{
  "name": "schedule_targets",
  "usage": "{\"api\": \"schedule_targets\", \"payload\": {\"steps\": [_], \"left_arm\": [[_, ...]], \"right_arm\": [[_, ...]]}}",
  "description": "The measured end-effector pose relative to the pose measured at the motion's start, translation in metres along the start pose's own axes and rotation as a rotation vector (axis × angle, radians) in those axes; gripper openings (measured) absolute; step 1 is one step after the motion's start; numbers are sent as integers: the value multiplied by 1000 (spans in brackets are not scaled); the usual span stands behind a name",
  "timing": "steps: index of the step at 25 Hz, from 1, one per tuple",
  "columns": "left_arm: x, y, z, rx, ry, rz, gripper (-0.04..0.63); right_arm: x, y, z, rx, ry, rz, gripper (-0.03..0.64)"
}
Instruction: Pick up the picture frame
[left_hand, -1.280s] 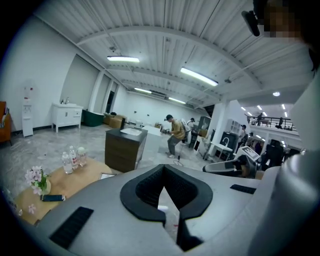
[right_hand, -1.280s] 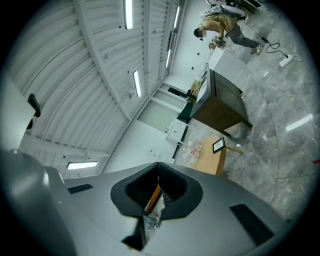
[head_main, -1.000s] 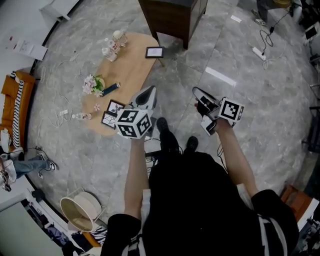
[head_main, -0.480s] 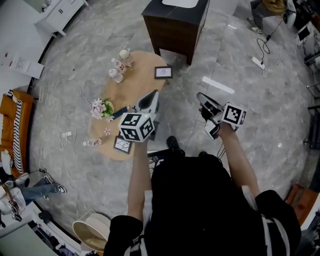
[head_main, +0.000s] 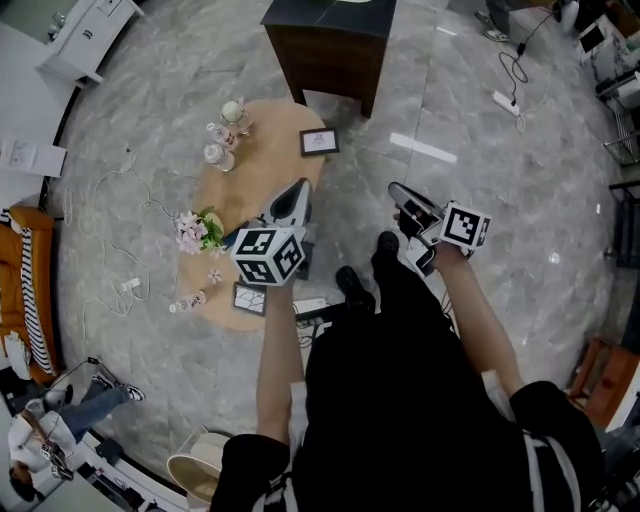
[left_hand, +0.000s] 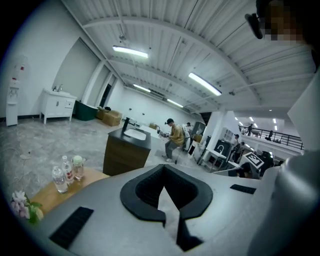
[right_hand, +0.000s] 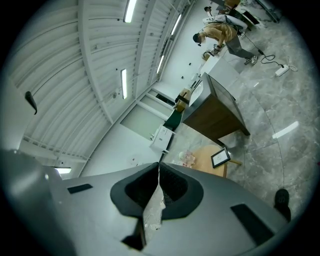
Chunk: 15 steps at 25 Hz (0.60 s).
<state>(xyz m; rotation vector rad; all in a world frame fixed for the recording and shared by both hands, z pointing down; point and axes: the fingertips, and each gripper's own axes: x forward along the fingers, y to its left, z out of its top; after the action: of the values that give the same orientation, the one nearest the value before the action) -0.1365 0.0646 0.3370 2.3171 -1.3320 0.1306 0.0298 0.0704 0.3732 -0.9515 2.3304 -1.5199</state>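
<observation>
A black picture frame (head_main: 318, 141) stands at the far end of the oval wooden table (head_main: 262, 170); it also shows in the right gripper view as the picture frame (right_hand: 220, 157). A second small frame (head_main: 250, 297) lies at the table's near end. My left gripper (head_main: 303, 186) hovers over the table's right edge, short of the far frame, jaws shut and empty. My right gripper (head_main: 396, 189) is held over the floor to the right of the table, also shut with nothing in it. Both pairs of jaws meet at their tips: left gripper (left_hand: 163, 167), right gripper (right_hand: 159, 164).
Water bottles (head_main: 220, 150) and a pink flower bunch (head_main: 195, 230) stand on the table. A dark wood cabinet (head_main: 325, 45) is just beyond the table's far end. Cables and a power strip (head_main: 505, 100) lie on the floor at right. People sit at desks (left_hand: 175, 142) farther off.
The person has walked forward along the table, and both grippers have travelled with them toward its far end. The near frame has slid back under the left hand. Jaws stayed shut.
</observation>
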Motion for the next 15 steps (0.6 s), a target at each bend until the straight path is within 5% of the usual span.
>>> {"api": "schedule_targets", "payload": {"steps": [10, 15], "left_arm": [[38, 45, 7, -17, 49, 57, 12], [74, 73, 36, -15, 43, 109, 12]], "right_arm": [[64, -51, 33, 27, 47, -53, 13], [121, -47, 72, -18, 110, 61, 14]]}}
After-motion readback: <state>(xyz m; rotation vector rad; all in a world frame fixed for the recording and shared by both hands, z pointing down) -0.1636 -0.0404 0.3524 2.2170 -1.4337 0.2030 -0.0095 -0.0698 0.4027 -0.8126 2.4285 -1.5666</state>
